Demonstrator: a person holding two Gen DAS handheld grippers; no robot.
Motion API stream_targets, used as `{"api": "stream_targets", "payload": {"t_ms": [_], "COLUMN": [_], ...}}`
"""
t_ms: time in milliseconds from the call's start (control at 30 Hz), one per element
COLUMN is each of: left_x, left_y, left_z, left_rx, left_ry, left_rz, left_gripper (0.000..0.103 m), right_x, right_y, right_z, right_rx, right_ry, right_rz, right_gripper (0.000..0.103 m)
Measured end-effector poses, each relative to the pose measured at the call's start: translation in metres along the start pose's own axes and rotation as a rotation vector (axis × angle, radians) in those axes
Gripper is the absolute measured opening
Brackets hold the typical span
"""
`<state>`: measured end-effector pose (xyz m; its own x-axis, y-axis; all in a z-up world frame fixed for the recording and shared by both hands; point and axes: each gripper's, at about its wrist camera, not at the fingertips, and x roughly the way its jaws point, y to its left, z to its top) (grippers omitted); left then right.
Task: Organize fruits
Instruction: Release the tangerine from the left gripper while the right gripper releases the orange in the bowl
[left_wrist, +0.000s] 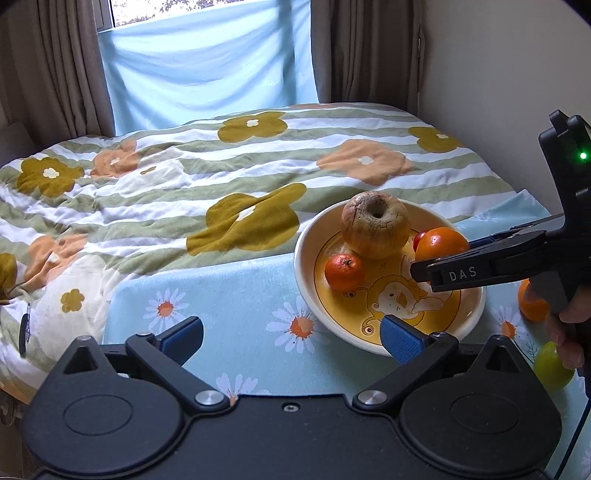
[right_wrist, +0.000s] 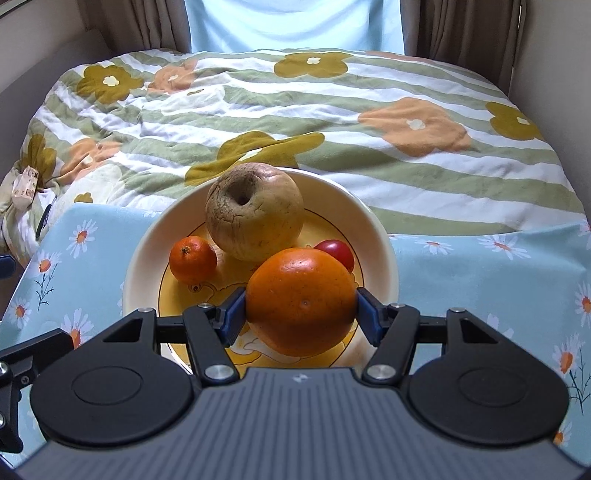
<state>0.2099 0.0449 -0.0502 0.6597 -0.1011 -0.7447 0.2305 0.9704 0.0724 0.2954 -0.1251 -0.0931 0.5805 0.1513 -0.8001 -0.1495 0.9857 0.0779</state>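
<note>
1. The right gripper (right_wrist: 301, 314), tilted downward over the bowl (right_wrist: 373, 221), clamps the big orange (right_wrist: 301, 301).
2. The left gripper (left_wrist: 291, 334) hangs wide and empty beside the bowl.

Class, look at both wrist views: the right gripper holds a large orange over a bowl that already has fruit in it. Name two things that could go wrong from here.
1. The right gripper pinches the large orange only at its sides; round and smooth, it might slip and knock the small red fruit or the tangerine.
2. The bowl sits at the cloth-covered surface's far edge beside the quilt; a hard drop could tip it.
</note>
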Motion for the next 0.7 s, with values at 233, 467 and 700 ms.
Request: {"api": "stream_targets", "payload": {"t_ms": [233, 467, 700], "left_x": [-0.007, -0.024, -0.046], "left_y": [0.000, 0.001, 0.001], "left_z": [-0.004, -0.003, -0.002], "left_rx": [-0.026, -0.050, -0.053], "left_ry": [0.005, -0.022, -0.060], "left_rz": [0.005, 0.013, 0.012], "left_gripper": [0.103, 0.103, 0.103], "right_x": [-0.012, -0.036, -0.065], "right_y": [0.004, 0.001, 0.005], "right_z": [0.004, 0.004, 0.000], "right_rx": [-0.031, 0.002, 0.010], "right_ry": [-0.068, -0.091, -0.115], "right_rz": [-0.030, -0.031, -0.034], "right_gripper": [0.103, 0.103, 0.103]}}
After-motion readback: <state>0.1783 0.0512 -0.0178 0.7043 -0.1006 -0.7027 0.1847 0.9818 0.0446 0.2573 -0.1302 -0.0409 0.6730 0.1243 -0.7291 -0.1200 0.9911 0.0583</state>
